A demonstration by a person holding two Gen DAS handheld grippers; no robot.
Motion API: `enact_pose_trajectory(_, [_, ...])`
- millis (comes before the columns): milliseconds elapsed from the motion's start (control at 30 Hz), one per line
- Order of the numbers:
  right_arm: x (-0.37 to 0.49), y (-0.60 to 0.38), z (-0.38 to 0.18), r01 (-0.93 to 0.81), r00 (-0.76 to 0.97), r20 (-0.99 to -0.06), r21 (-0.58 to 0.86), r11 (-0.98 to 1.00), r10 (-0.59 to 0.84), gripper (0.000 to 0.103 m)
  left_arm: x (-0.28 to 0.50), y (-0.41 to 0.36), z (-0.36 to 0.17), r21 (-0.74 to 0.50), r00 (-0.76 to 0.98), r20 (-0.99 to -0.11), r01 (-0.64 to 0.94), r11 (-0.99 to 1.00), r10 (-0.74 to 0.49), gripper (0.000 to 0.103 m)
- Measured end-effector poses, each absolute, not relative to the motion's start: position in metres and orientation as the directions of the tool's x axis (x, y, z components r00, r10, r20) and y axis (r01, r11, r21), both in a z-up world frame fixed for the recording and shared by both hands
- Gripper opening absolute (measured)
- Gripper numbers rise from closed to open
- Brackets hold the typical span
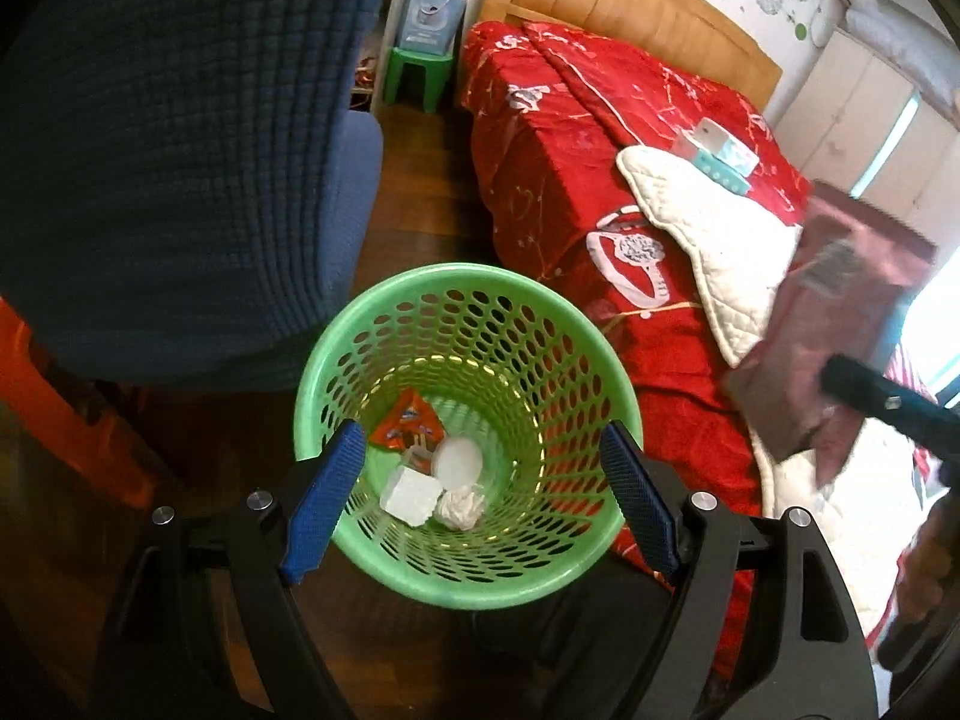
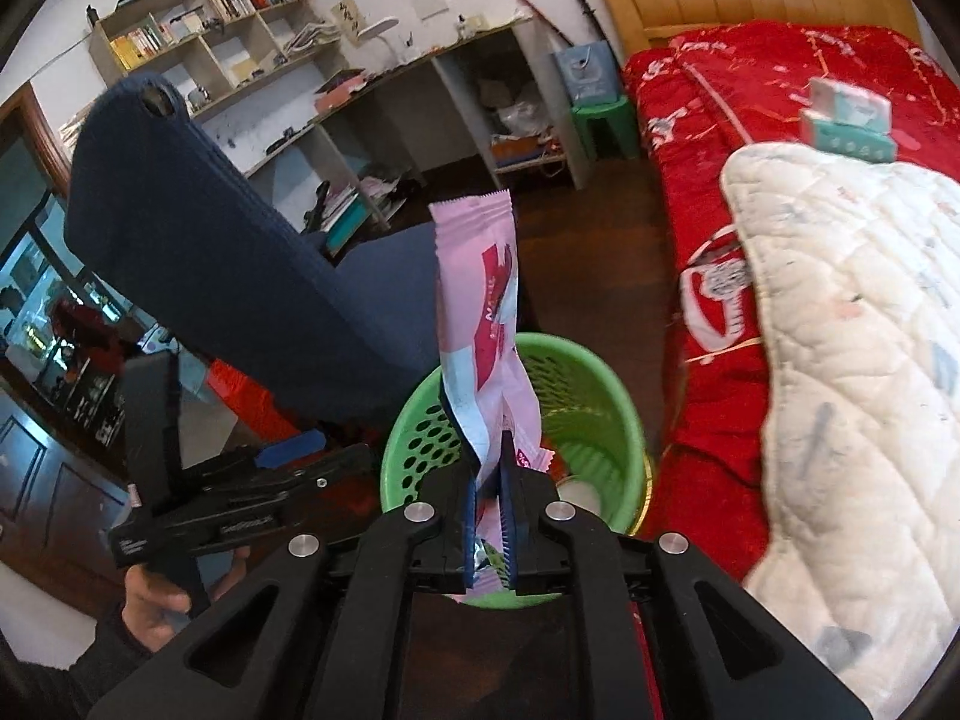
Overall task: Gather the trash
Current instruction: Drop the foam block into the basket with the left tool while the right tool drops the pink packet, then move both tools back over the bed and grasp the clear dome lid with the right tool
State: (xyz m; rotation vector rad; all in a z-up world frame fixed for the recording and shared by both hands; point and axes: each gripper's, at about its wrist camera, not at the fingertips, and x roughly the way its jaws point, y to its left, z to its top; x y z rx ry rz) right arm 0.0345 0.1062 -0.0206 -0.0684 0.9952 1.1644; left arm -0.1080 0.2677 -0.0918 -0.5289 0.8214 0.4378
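Observation:
A green perforated trash basket (image 1: 564, 420) stands on the wooden floor beside the bed. Inside lie an orange snack wrapper (image 1: 408, 420), a white round lid (image 1: 459, 461), a white block (image 1: 411, 495) and a crumpled tissue (image 1: 459, 507). My left gripper (image 1: 480, 498) is open and empty, its blue pads either side of the basket's near rim. My right gripper (image 2: 491, 480) is shut on a pink snack wrapper (image 2: 477, 288), held upright above the basket (image 2: 600, 414). The wrapper appears blurred at the right of the left wrist view (image 1: 840, 324).
A dark blue chair (image 1: 180, 150) stands left of the basket. A bed with a red cover (image 1: 570, 120) and a white quilt (image 2: 840, 360) lies right, with a tissue pack (image 1: 717, 156) on it. A green stool (image 1: 417, 75), desk and shelves (image 2: 240, 30) stand behind.

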Motion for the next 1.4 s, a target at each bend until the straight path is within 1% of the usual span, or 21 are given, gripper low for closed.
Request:
enact_pose_trajectory(133, [0.035,0.123,-0.038,-0.771,0.019,-0.696,0.446,0.453,0.718,0.016,-0.113,0.269,-0.09,-0.278,0.612,-0.773,-0.564,0.778,0.168,0.079])
enact_pose_trajectory(200, [0.037,0.127,-0.048,-0.753,0.005,-0.7,0.467,0.463,0.714,0.021,-0.114,0.271,-0.091,-0.28,0.611,-0.773,-0.568,0.774,0.168,0.079])
enact_pose_trajectory(267, [0.038,0.127,-0.053,-0.738,-0.004,-0.698,0.485,0.469,0.716,0.038,-0.115,0.272,-0.091,-0.283,0.612,-0.773,-0.57,0.772,0.168,0.079])
enact_pose_trajectory(500, [0.039,0.11,-0.053,-0.738,0.03,-0.709,0.46,0.495,0.704,0.038,-0.112,0.269,-0.089,-0.289,0.617,-0.77,-0.564,0.774,0.162,0.079])
enact_pose_trajectory(600, [0.04,0.094,-0.047,-0.741,0.065,-0.709,0.437,0.51,0.702,0.044,-0.107,0.263,-0.087,-0.287,0.619,-0.77,-0.553,0.782,0.155,0.079])
enact_pose_trajectory(667, [0.042,0.08,-0.045,-0.734,0.09,-0.708,0.428,0.527,0.701,0.051,-0.102,0.259,-0.086,-0.289,0.624,-0.767,-0.541,0.79,0.146,0.079])
enact_pose_trajectory(833, [0.058,0.04,-0.042,-0.695,0.157,-0.717,0.409,0.592,0.68,0.058,-0.089,0.248,-0.085,-0.287,0.627,-0.769,-0.516,0.807,0.127,0.079])
enact_pose_trajectory(900, [0.066,0.023,-0.04,-0.676,0.186,-0.72,0.401,0.618,0.669,0.059,-0.083,0.243,-0.083,-0.288,0.631,-0.767,-0.503,0.815,0.118,0.079])
enact_pose_trajectory(1133, [0.104,-0.054,-0.032,-0.566,0.308,-0.728,0.377,0.733,0.613,0.068,-0.064,0.227,-0.082,-0.284,0.629,-0.772,-0.468,0.837,0.091,0.08])
enact_pose_trajectory(1267, [0.133,-0.103,-0.027,-0.473,0.384,-0.734,0.365,0.802,0.561,0.068,-0.052,0.217,-0.083,-0.279,0.625,-0.777,-0.448,0.849,0.075,0.08])
enact_pose_trajectory(1400, [0.16,-0.15,-0.022,-0.375,0.433,-0.732,0.383,0.844,0.525,0.068,-0.042,0.208,-0.085,-0.272,0.617,-0.784,-0.432,0.86,0.063,0.08])
